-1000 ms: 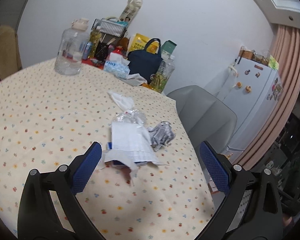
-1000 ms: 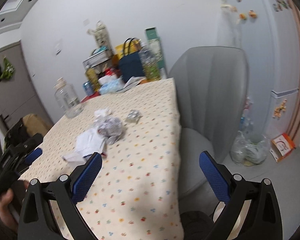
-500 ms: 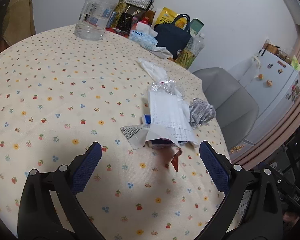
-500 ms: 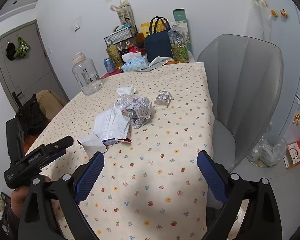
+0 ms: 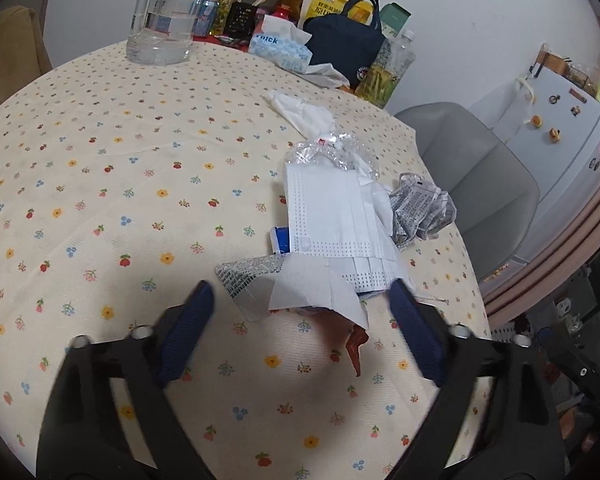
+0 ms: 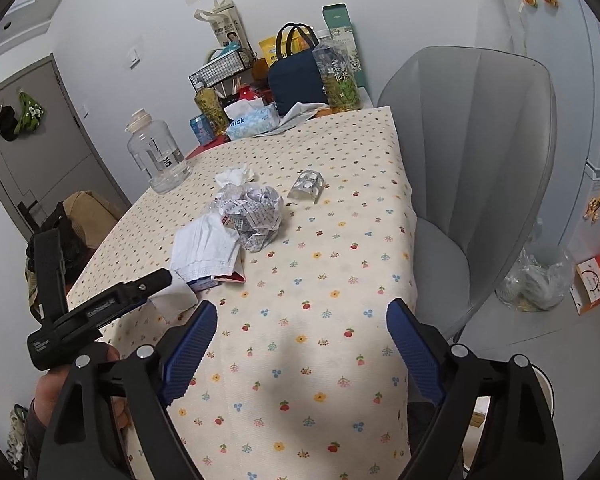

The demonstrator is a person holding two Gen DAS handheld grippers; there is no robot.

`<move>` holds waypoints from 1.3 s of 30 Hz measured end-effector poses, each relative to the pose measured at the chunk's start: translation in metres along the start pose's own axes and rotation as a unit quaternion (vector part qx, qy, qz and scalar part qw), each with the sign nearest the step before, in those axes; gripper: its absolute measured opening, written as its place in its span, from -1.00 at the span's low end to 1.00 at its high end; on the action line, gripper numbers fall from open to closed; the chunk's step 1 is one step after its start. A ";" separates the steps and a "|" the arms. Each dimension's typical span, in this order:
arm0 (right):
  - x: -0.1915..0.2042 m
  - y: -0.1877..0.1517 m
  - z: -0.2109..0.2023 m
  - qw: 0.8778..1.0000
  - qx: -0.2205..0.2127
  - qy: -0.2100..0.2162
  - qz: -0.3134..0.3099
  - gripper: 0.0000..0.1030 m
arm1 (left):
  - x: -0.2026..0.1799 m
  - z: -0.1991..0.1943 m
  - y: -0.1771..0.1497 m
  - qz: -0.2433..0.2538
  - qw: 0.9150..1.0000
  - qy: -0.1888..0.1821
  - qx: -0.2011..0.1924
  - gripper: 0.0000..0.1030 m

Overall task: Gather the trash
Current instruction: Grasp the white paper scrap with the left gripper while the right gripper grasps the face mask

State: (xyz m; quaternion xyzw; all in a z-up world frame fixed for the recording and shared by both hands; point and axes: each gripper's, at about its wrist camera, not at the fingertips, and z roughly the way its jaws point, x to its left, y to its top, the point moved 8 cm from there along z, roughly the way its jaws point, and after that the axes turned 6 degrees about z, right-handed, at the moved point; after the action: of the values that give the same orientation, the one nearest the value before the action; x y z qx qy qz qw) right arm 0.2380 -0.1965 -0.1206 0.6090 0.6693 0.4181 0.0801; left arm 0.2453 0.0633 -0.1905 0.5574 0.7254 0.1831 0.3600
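White paper is sitting between my left gripper's (image 5: 300, 304) jaws as I am closing in on the trash heap.

Against a second ago, I am lower and nearer the face mask (image 5: 332, 220): the torn paper (image 5: 308, 288) just below the mask now lies between the left pads, which have just been narrowing but are not pressing yet. My right gripper (image 6: 302, 322) is hanging wide and empty, short of the mask, closing slightly. The crumpled leaflet (image 6: 258, 216) is lying just beyond the mask.
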 end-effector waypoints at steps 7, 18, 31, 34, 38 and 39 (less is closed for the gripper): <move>0.012 -0.002 0.006 1.000 0.008 0.011 -0.008 0.65 | 0.004 -0.015 0.002 -0.001 1.000 -0.023 -0.009 -0.27; 0.084 0.005 0.057 0.995 0.050 0.045 -0.080 0.51 | 0.035 -0.053 0.010 -0.018 0.998 -0.014 -0.052 -0.68; 0.150 0.011 0.129 0.983 0.094 -0.015 -0.156 0.17 | 0.073 -0.069 0.013 -0.054 0.996 0.010 -0.076 -0.68; 0.146 0.006 0.148 0.980 0.110 -0.036 -0.162 -0.24 | 0.080 -0.071 0.012 -0.061 0.995 0.012 -0.076 -0.68; 0.144 0.008 0.141 0.981 0.097 -0.028 -0.165 -0.86 | 0.079 -0.074 0.010 -0.061 0.995 0.011 -0.077 -0.68; 0.144 0.012 0.134 0.983 0.085 -0.025 -0.160 -0.87 | 0.078 -0.075 0.010 -0.060 0.995 0.009 -0.078 -0.68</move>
State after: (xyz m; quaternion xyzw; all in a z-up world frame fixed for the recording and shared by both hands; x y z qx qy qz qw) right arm 0.2948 -0.0085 -0.1401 0.5089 0.7890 0.3259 0.1106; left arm 0.1886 0.1496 -0.1581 0.4819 0.7441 0.2221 0.4060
